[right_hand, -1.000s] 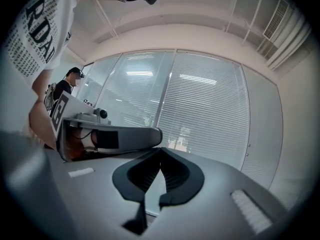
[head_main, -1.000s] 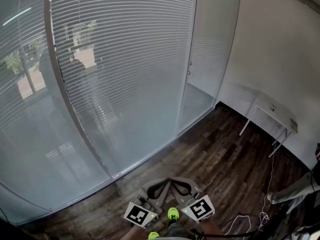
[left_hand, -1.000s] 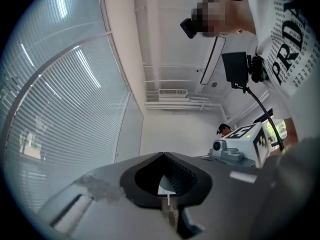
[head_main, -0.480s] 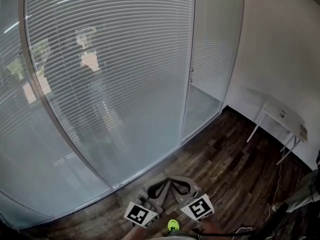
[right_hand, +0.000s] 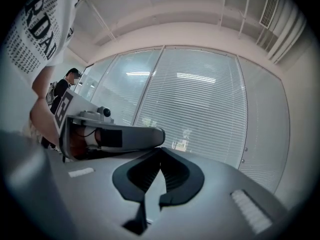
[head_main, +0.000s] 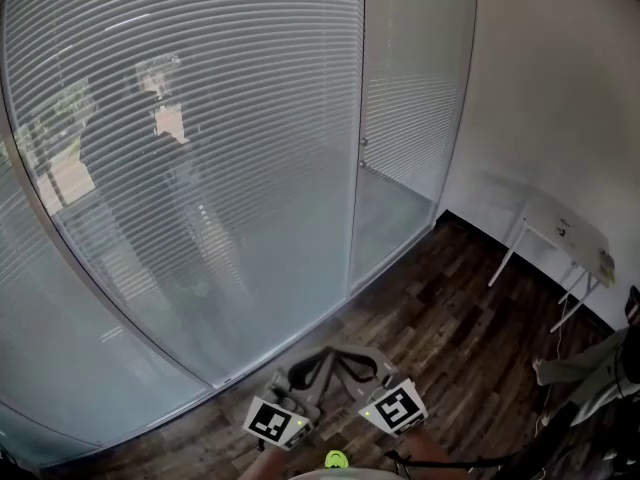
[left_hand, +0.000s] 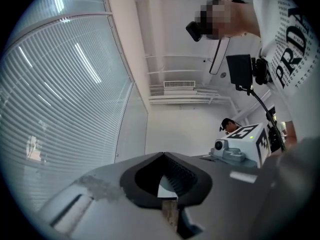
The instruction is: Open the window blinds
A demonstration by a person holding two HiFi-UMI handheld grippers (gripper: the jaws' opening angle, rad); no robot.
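**Head view.** The window blinds (head_main: 200, 138) fill the left and centre of the frame. Their horizontal slats hang lowered across a tall glazed wall, reaching almost to the dark wood floor (head_main: 440, 318). Faint outdoor shapes show through the slats. To their right a narrower glazed panel (head_main: 410, 108), also slatted, meets a plain white wall (head_main: 550, 88). A small white counter (head_main: 555, 230) on thin legs stands against that wall. The left gripper (head_main: 308, 370) and right gripper (head_main: 362, 366) sit low at the bottom centre. They lie side by side with their tips close together, above the floor and well apart from the blinds.

**Left gripper view.** The left gripper (left_hand: 162, 156) has its fingers closed, tips meeting, with nothing between them. The blinds (left_hand: 60, 109) curve along the left side of the frame. The right gripper's marker cube (left_hand: 250, 139) appears just beside it.

**Right gripper view.** The right gripper (right_hand: 160, 151) likewise has its fingers closed tip to tip and empty. The blinds (right_hand: 200, 109) span the background ahead, and the left gripper's body (right_hand: 115, 134) lies just to the left.
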